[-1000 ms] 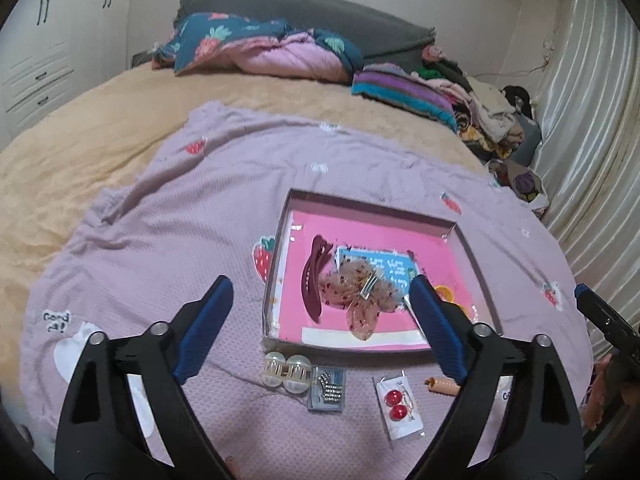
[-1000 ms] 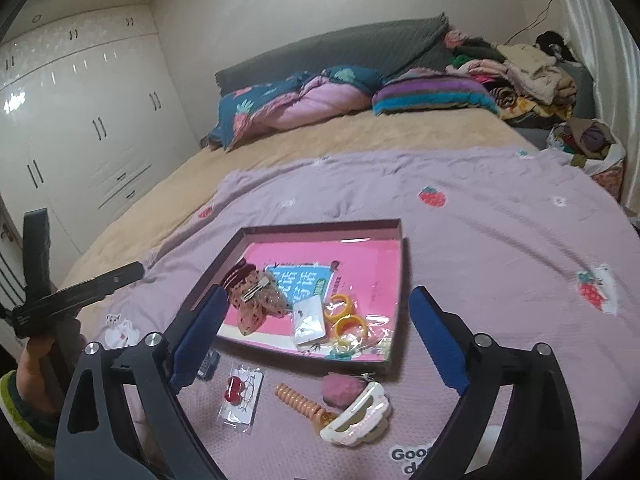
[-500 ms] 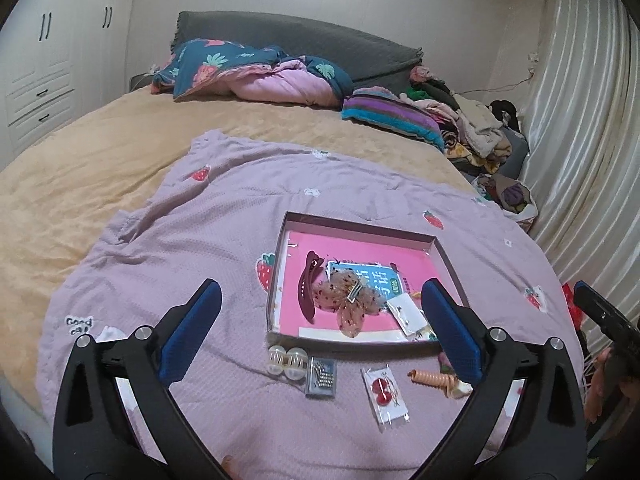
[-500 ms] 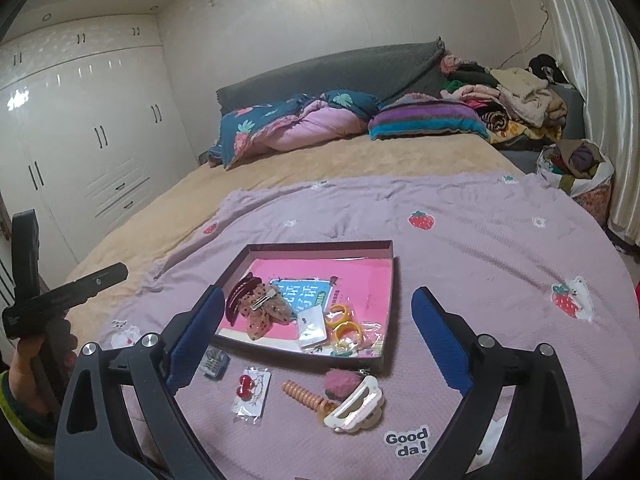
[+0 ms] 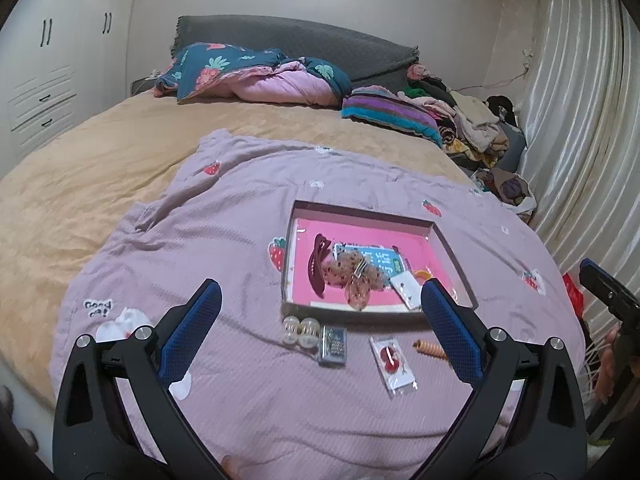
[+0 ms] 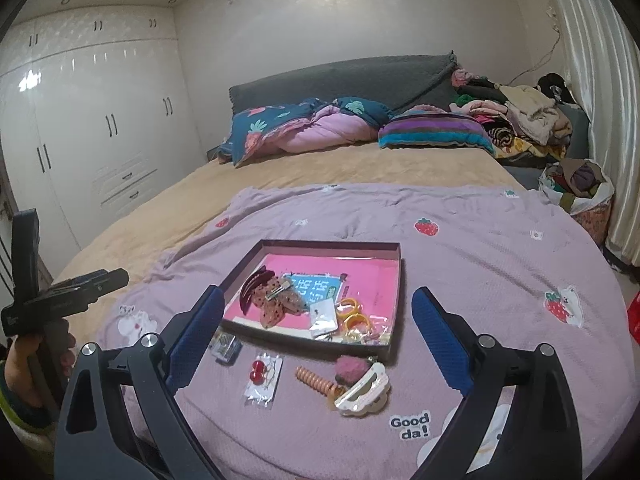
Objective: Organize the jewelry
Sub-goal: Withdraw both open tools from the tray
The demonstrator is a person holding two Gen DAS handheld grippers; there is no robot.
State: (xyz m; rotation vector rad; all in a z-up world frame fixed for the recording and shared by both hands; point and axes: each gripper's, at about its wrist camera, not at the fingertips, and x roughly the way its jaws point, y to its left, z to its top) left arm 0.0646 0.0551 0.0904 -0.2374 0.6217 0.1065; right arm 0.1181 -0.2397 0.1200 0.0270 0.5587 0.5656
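A shallow pink-lined box (image 5: 452,252) (image 6: 394,280) lies on the lilac blanket. Inside are a dark red hair claw (image 5: 317,266), a spotted bow clip (image 5: 352,276) (image 6: 276,300), a white card (image 6: 322,314) and orange rings (image 6: 352,314). On the blanket in front lie pearl clips (image 5: 300,330), a small clear case (image 5: 333,340) (image 6: 226,346), a cherry earring packet (image 5: 394,362) (image 6: 264,376), an orange spiral clip (image 5: 430,349) (image 6: 316,380), a pink pompom (image 6: 352,368) and a white claw clip (image 6: 364,394). My left gripper (image 5: 318,308) and right gripper (image 6: 318,312) hover well back from these, both open and empty.
The lilac blanket (image 6: 480,264) covers a tan bed (image 5: 100,160) with a bunched quilt (image 5: 256,76), a striped pillow (image 6: 432,132) and piled clothes (image 6: 528,120) at the head. White wardrobes (image 6: 88,140) stand left, a curtain (image 5: 580,120) right. A hand (image 6: 24,364) holds the other gripper.
Both grippers have pulled back and risen a little, so the box and the loose pieces look smaller and farther. The left jaws have spread slightly wider.
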